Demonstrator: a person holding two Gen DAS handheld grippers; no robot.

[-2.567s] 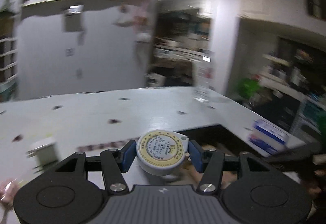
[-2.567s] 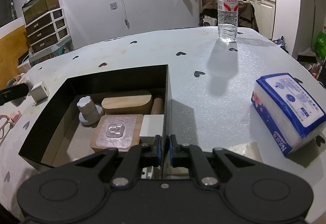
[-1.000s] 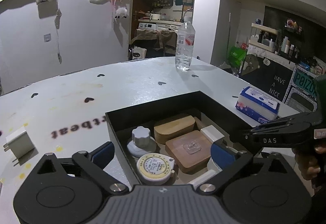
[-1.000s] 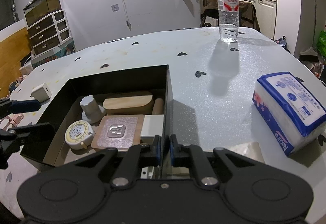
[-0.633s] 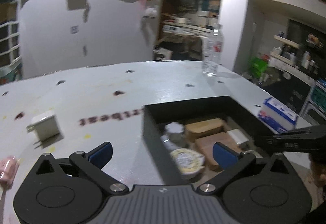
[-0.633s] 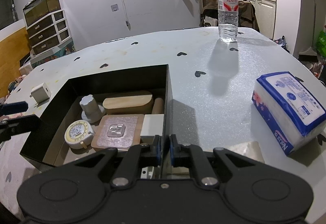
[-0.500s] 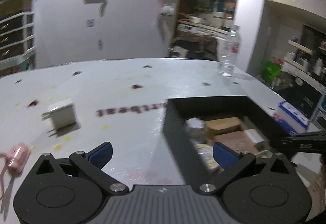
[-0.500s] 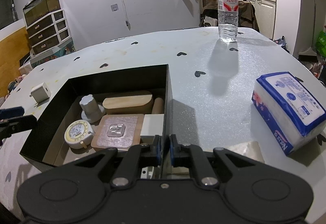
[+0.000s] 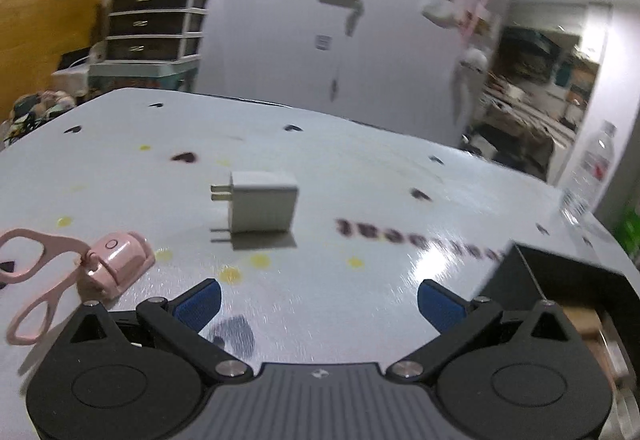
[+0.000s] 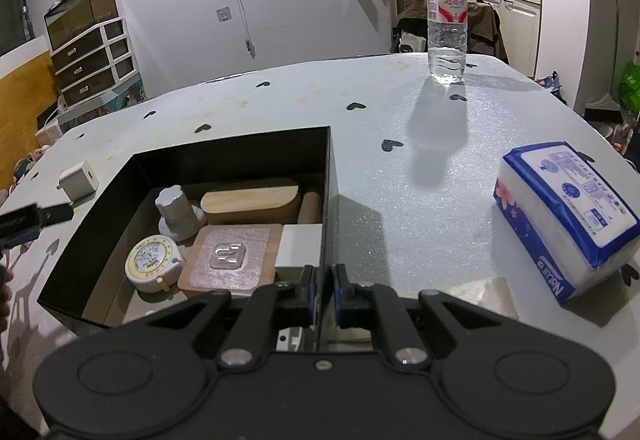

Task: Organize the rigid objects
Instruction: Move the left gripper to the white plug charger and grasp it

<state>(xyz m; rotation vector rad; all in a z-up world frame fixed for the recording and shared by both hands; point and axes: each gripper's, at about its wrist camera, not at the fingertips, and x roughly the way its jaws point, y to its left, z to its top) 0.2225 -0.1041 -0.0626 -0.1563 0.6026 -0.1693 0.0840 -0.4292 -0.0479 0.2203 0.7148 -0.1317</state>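
My left gripper [image 9: 320,300] is open and empty over the white table [image 9: 360,168]. A white charger plug [image 9: 260,206] lies ahead of it, and pink scissors [image 9: 60,272] lie to its left. The black box [image 10: 100,224] holds a round tape measure [image 10: 154,262], a grey knob [image 10: 176,212], a wooden block [image 10: 250,200], a wooden board with a clear hook [image 10: 230,256] and a white block [image 10: 300,246]. My right gripper [image 10: 322,294] is shut on the box's right wall. One of the left gripper's fingers [image 10: 32,220] shows left of the box.
A water bottle [image 10: 446,20] stands at the far side of the table. A blue and white tissue pack [image 10: 564,216] lies to the right of the box. A drawer unit [image 10: 92,56] stands beyond the table's left edge. The box's corner [image 9: 560,280] is at the left gripper's right.
The left gripper let go of the tape measure inside the box, then swung left, away from the box, and now faces the charger and scissors. The right gripper kept still on the box wall.
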